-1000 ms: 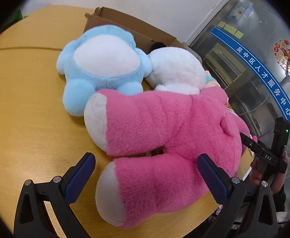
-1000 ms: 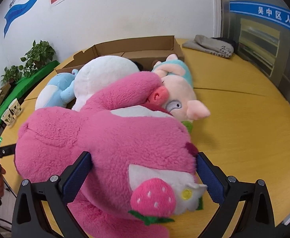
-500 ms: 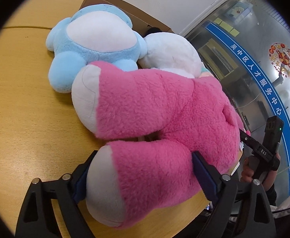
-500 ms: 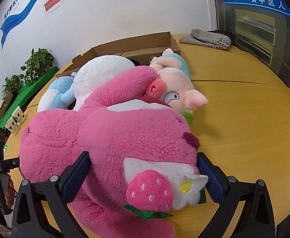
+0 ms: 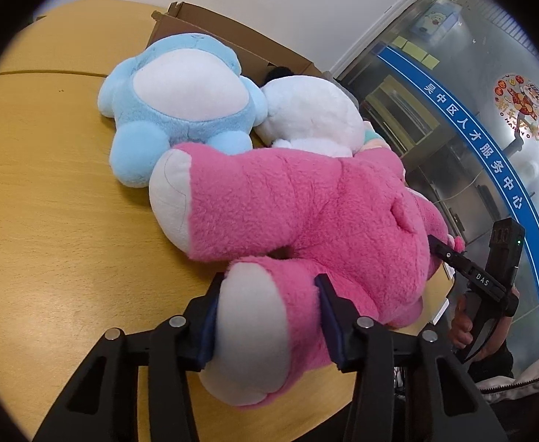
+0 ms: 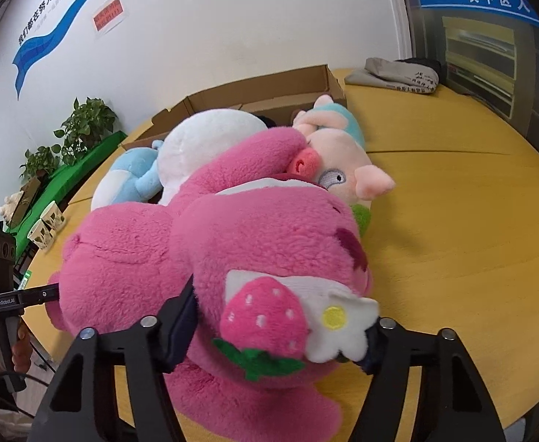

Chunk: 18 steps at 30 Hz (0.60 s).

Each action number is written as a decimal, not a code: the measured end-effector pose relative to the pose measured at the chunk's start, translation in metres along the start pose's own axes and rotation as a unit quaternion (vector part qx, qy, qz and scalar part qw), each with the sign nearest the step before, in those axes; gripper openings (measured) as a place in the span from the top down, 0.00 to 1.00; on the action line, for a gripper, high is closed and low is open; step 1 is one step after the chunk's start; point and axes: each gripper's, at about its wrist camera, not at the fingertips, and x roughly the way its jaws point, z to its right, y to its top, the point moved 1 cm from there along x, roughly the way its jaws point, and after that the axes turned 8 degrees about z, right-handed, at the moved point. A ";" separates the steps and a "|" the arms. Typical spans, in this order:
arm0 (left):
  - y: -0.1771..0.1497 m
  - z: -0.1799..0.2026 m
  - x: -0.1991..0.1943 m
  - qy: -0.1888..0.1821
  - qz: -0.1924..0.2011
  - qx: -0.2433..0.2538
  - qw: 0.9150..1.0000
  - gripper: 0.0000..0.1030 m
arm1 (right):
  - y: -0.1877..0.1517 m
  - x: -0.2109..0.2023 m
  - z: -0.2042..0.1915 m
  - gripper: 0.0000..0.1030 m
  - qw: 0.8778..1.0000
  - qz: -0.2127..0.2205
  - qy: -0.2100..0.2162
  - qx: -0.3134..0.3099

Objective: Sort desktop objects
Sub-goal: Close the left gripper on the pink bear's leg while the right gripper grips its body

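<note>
Your left tool (image 5: 267, 316) is clamped on one foot of the pink bear (image 5: 306, 213) — the blue pads press into the plush on both sides of the pale grey sole. Your right tool (image 6: 280, 326) is closed on the bear's head end, pads sunk into the fleece beside the strawberry (image 6: 260, 313) and white flower (image 6: 337, 326) appliqué.

Bear: coarse, curly pink fleece, rounded limbs, smooth oval foot pads, dark maroon patch on the head. It lies on its side across the table (image 5: 48, 221), near the edge closest to you, one arm draped over the pig (image 6: 343, 162).

Table: pale wood veneer, rounded edge, fine grain, one seam line.

Just behind the bear, touching it: a blue plush (image 5: 173, 103) with a white oval belly, short soft pile; a white plush (image 5: 313, 114), round and fluffy; the pig, peach with a teal cap and a stitched eye. Behind them stands an open cardboard box (image 6: 262, 88), flaps up. A folded grey cloth (image 6: 398, 73) lies at the far table edge.
</note>
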 end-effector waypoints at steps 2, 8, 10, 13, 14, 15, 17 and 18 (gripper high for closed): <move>-0.002 -0.003 -0.001 -0.005 0.003 -0.004 1.000 0.51 | -0.001 -0.003 -0.001 0.22 1.000 0.000 0.003 -0.009; -0.007 -0.014 0.008 -0.018 -0.005 -0.022 1.000 0.33 | 0.006 0.009 0.024 0.07 0.999 -0.006 0.030 0.019; -0.008 -0.013 0.008 -0.022 -0.001 -0.022 1.000 0.34 | 0.008 0.019 0.027 0.07 0.999 -0.022 0.045 0.021; -0.011 -0.011 0.009 -0.015 0.003 -0.023 1.000 0.46 | 0.006 0.027 0.025 0.18 0.998 -0.033 0.053 0.028; -0.012 -0.011 0.008 -0.012 0.005 -0.026 1.000 0.52 | 0.006 0.025 0.023 0.25 0.998 -0.030 0.053 0.024; -0.013 -0.010 0.006 -0.011 0.008 -0.031 0.999 0.55 | 0.005 0.022 0.020 0.30 0.998 -0.026 0.053 0.019; -0.013 -0.007 0.002 -0.009 0.008 -0.032 0.999 0.63 | 0.003 0.015 0.017 0.41 0.998 -0.016 0.053 0.015; -0.013 -0.004 -0.002 -0.008 0.008 -0.027 1.000 0.64 | 0.003 0.010 0.014 0.42 0.999 -0.011 0.051 0.012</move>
